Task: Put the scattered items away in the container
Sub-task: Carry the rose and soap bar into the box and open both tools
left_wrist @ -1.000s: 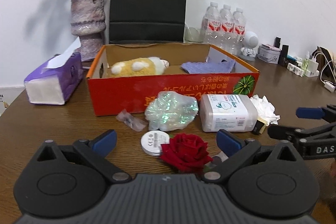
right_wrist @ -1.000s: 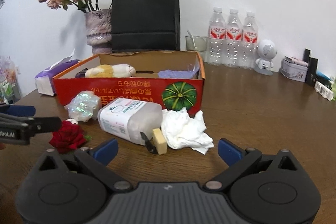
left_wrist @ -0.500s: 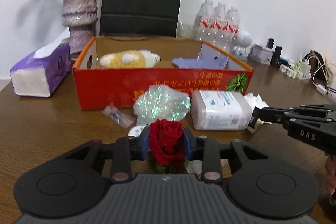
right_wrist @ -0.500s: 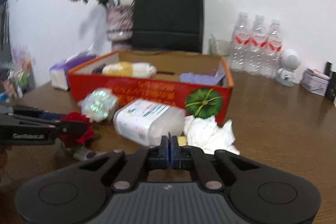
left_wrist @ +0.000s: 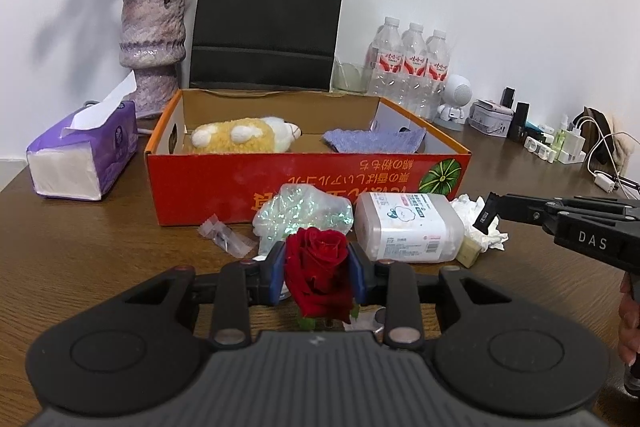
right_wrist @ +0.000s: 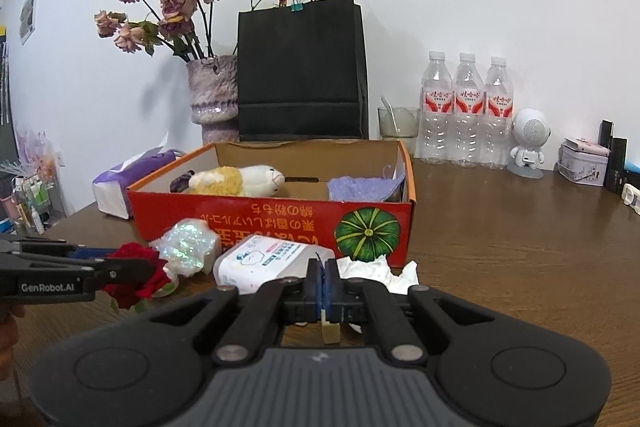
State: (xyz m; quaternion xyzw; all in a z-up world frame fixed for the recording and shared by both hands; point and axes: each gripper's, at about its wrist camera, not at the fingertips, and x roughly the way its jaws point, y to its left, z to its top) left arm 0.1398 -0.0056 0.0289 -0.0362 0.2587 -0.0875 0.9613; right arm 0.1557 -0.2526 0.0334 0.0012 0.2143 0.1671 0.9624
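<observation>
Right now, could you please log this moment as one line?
left tongs: shut on rose | right tongs: shut on black packet | box: toy, cloth inside

The black right gripper [left_wrist: 496,213] carries white letters "DAS" on its side. The black left gripper [right_wrist: 132,269] reads "GenRobot.AI". The red cardboard box [right_wrist: 280,223] shows upside-down yellow Japanese print (too small to read reliably).

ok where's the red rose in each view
Left wrist view: the red rose is at bottom centre, clamped in the left hand-held gripper.
Right wrist view: the rose is at lower left, in that gripper, which reaches in from the left edge.
Shared landmark: the orange box behind it.
</observation>
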